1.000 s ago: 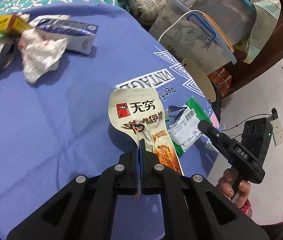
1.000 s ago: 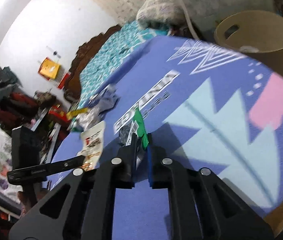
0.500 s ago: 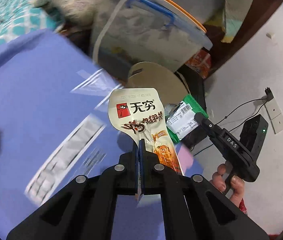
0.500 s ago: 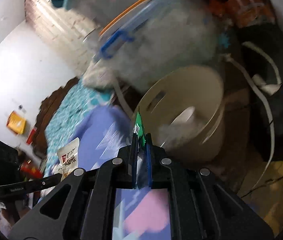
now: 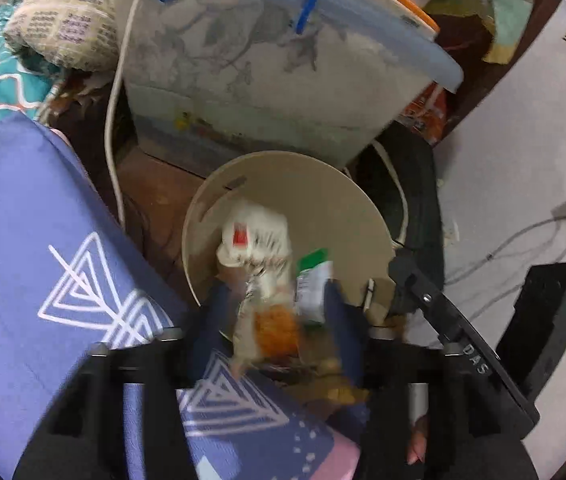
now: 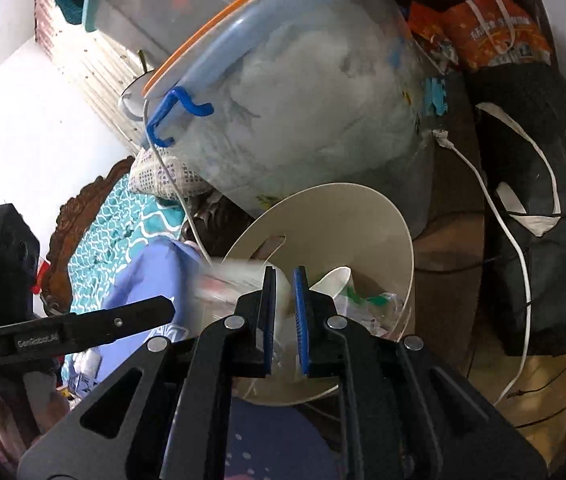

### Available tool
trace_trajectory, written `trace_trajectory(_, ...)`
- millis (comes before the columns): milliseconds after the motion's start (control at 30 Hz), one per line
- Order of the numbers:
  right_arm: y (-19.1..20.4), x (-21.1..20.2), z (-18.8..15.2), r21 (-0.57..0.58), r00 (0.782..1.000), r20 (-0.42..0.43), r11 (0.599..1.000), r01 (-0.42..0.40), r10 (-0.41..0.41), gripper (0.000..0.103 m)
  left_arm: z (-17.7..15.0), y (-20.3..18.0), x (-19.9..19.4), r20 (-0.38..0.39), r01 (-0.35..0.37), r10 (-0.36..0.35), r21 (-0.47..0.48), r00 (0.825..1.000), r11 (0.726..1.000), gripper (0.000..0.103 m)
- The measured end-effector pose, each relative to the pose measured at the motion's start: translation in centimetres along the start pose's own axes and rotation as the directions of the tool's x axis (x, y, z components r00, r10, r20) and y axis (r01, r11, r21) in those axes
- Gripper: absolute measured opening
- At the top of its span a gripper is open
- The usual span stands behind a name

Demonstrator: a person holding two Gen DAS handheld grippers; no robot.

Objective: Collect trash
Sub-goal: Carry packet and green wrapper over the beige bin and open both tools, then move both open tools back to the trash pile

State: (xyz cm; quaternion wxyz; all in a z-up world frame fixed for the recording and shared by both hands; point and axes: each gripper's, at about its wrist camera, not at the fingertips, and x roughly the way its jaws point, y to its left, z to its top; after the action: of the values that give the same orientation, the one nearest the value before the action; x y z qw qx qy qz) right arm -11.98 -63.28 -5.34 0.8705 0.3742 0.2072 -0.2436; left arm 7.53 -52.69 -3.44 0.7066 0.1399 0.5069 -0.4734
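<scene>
A beige round trash bin [image 5: 323, 184] stands on the floor beside the blue cloth-covered table [image 5: 23, 240]. My left gripper [image 5: 275, 320] is open above the bin; the white and orange snack wrapper [image 5: 259, 256] is blurred between its fingers, falling free. A green and white wrapper [image 5: 313, 276] drops beside it. My right gripper [image 6: 283, 312] is open and empty over the same bin [image 6: 363, 220], where a white paper cup [image 6: 335, 280] and green scraps lie. The blurred snack wrapper [image 6: 235, 284] shows left of its fingers.
A big clear storage box with a blue handle [image 5: 275, 60] stands right behind the bin. A black bag [image 6: 535, 216] with a white cable lies on the floor to the right. A patterned pillow [image 5: 63, 32] and teal bedding are at the far left.
Both grippers swung from the table to above the bin and opened. The snack wrapper and the green wrapper have left the jaws and are falling into the bin.
</scene>
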Motion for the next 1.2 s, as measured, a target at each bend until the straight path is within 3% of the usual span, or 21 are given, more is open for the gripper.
trace_trajectory(100, -0.1, -0.2, 0.1, -0.001, 1.000, 0.012, 1.000, -0.006, 0.006, 0.015, -0.1, 0.1, -0.7, 0.009, 0.023, -0.023, 0.008, 1.000, 1.000, 0.052)
trace_trajectory(167, 0.1, -0.5, 0.1, -0.001, 1.000, 0.026, 1.000, -0.014, 0.014, 0.040, -0.6, 0.4, -1.7, 0.027, 0.022, -0.023, 0.016, 0.999, 1.000, 0.052)
trace_trajectory(200, 0.2, -0.7, -0.1, 0.002, 0.999, 0.032, 1.000, -0.013, 0.013, 0.076, -1.0, 0.7, -2.3, 0.037, 0.026, -0.026, 0.023, 0.999, 0.999, 0.052)
trace_trajectory(233, 0.5, -1.1, -0.3, 0.008, 0.998, 0.054, 1.000, -0.014, 0.013, 0.083, -1.6, 1.0, -3.0, 0.049, 0.029, -0.030, 0.030, 0.998, 0.999, 0.053)
trace_trajectory(300, 1.6, -1.9, -0.7, -0.006, 0.996, 0.084, 1.000, -0.024, 0.025, 0.082, -3.1, 1.8, -4.6, 0.076, 0.031, -0.034, 0.041, 0.997, 0.999, 0.053)
trace_trajectory(500, 6.7, -1.9, -2.4, -0.081, 0.994, 0.040, 0.992, -0.099, 0.102, 0.080, -10.3, 6.2, -9.6, 0.144, -0.003, -0.002, 0.031, 0.990, 1.000, 0.053)
trace_trajectory(667, 13.0, 0.4, -6.2, -0.192, 0.981, -0.093, 0.964, -0.183, 0.168, 0.072, -18.0, 11.3, -13.7, 0.167, -0.069, 0.073, -0.032, 0.983, 0.997, 0.053)
trace_trajectory(867, 22.6, 4.3, -12.2, -0.303, 0.926, -0.298, 0.897, -0.323, 0.233, 0.064, -26.3, 19.5, -18.4, 0.158, -0.128, 0.165, -0.222, 0.974, 0.967, 0.053)
trace_trajectory(1000, 31.1, 6.3, -16.9, -0.362, 0.857, -0.440, 0.821, -0.441, 0.266, 0.059, -30.8, 24.7, -22.2, 0.190, -0.131, 0.215, -0.377, 0.958, 0.917, 0.053)
trace_trajectory(1067, 36.3, 6.5, -20.0, -0.442, 0.832, -0.487, 0.746, -0.498, 0.266, 0.059, -32.4, 26.5, -24.0, 0.218, -0.123, 0.235, -0.431, 0.947, 0.894, 0.053)
trace_trajectory(1200, 45.1, 6.2, -26.4, -0.637, 0.833, -0.511, 0.557, -0.533, 0.213, 0.062, -35.7, 29.7, -27.4, 0.261, -0.104, 0.275, -0.523, 0.926, 0.846, 0.053)
